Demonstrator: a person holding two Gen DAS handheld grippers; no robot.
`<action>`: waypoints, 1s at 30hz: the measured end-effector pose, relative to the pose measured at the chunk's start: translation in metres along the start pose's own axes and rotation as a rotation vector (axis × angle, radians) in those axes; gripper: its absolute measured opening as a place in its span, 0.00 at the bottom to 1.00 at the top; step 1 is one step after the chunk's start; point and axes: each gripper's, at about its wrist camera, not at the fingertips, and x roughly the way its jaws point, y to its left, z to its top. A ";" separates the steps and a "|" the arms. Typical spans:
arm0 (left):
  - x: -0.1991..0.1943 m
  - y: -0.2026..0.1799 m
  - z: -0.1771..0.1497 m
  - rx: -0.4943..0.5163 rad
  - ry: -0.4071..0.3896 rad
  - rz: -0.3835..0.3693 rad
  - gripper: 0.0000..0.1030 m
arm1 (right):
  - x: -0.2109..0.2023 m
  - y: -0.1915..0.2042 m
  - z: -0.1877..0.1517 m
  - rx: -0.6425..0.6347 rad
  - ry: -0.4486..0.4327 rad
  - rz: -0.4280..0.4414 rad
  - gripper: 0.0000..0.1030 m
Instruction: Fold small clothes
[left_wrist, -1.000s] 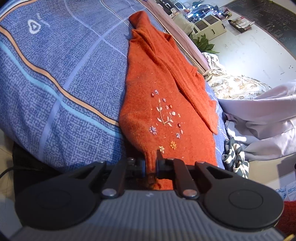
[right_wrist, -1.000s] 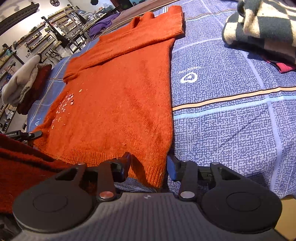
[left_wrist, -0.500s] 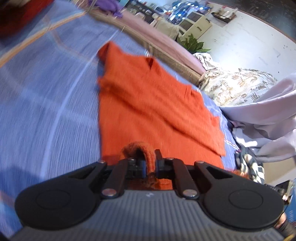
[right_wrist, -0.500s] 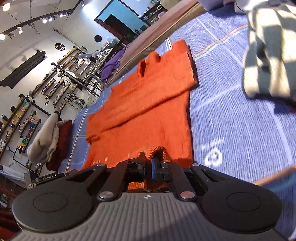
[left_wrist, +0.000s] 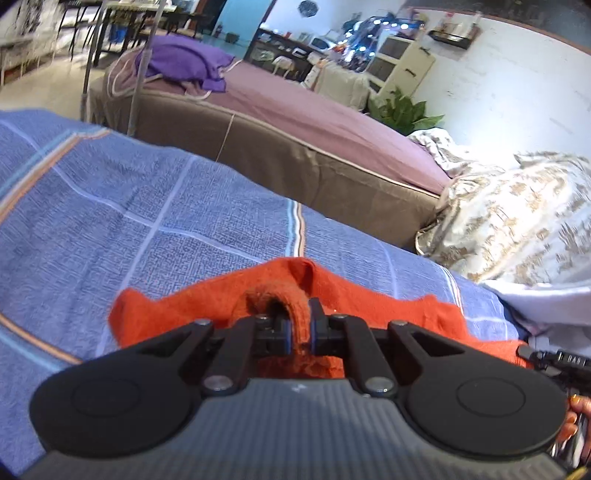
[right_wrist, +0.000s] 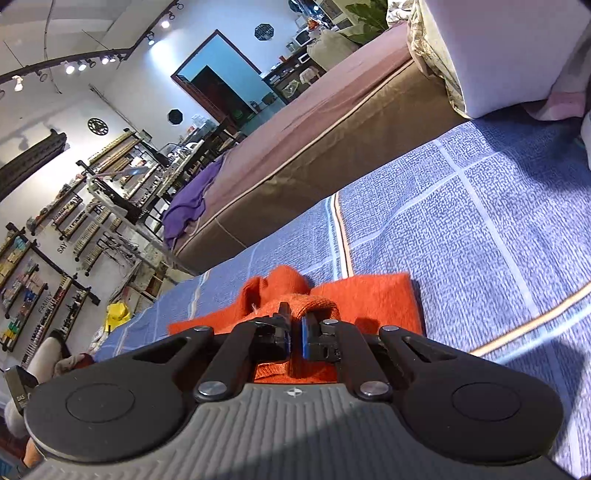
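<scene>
One orange sweater (left_wrist: 177, 310), two grippers, one blue sheet (left_wrist: 110, 221).

Sweater lies on the sheet at lower centre of both views. Only its far edge shows past the fingers, spread across the frame from left to right, with one raised fold of collar or shoulder at its middle (right_wrist: 288, 282). Its full length and long axis are hidden under the grippers.

Left gripper (left_wrist: 299, 328): fingers clamped on a thick ribbed edge of the sweater, which loops up over the tips. It tilts downward toward the sheet.

Right gripper (right_wrist: 295, 332): fingers likewise pinched on a rolled ribbed edge, knit bulging up around the tips. It tilts downward and is rolled, so the sheet runs diagonally.

Beyond the sheet: one brown-sided bed (left_wrist: 295, 155) with a purple cloth (left_wrist: 177, 66) at its far end. One patterned quilt (left_wrist: 517, 221) at right of the left view. Fingers with painted nails (left_wrist: 574, 413) at its lower right edge.
</scene>
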 end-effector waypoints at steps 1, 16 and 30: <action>0.015 0.005 0.002 -0.028 0.015 0.003 0.08 | 0.006 -0.001 0.000 -0.006 0.002 -0.012 0.09; -0.001 0.044 0.026 -0.094 -0.184 0.169 0.91 | 0.005 -0.014 0.007 0.010 -0.135 -0.123 0.72; 0.039 -0.088 -0.080 0.594 0.049 0.236 0.45 | 0.030 0.098 -0.078 -0.774 0.050 -0.060 0.45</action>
